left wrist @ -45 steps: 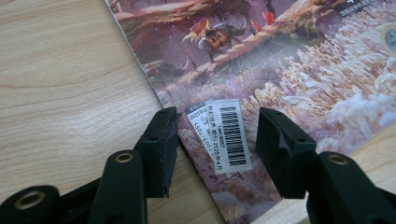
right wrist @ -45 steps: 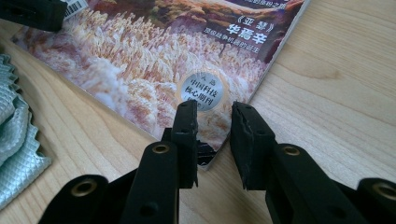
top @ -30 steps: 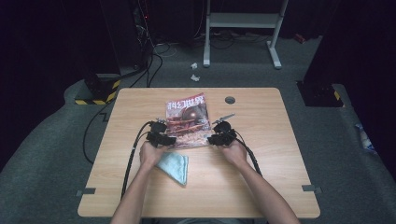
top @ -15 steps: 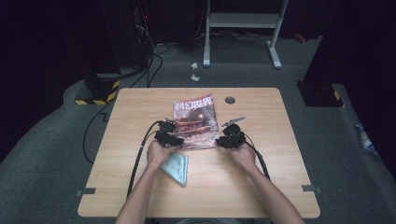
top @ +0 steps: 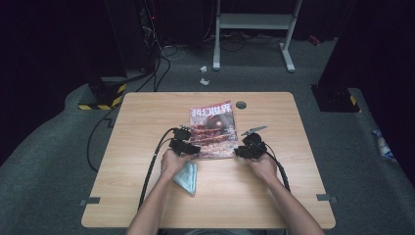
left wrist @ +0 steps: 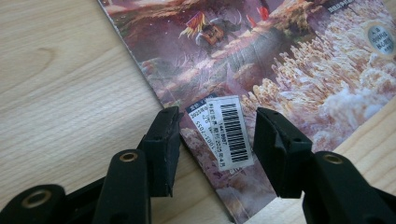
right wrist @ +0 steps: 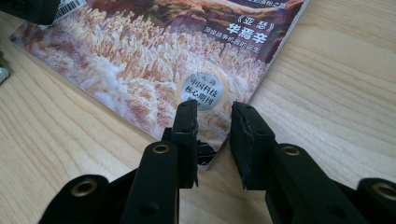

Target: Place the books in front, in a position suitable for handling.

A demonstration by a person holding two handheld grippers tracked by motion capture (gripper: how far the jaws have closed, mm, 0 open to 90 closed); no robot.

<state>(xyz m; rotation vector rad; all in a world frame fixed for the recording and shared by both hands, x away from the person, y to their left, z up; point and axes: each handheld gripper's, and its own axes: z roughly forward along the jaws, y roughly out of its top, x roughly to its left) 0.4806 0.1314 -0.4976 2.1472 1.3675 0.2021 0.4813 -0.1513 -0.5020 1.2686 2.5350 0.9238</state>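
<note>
High view: the magazine (top: 214,129) lies flat mid-counter (top: 147,112), cover up and shut. Left gripper (top: 195,147) and right gripper (top: 239,152) sit at its near corners, fingers spread astride them, pinching nothing; any lifting or opening seems undone. A blue cloth (top: 187,177) lies nearer than the magazine; grey carpet surrounds.

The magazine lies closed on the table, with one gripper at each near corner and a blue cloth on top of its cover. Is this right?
Not quite. The high view shows the blue cloth lying on the table under the left hand, not on the magazine. The rest is right.
</note>
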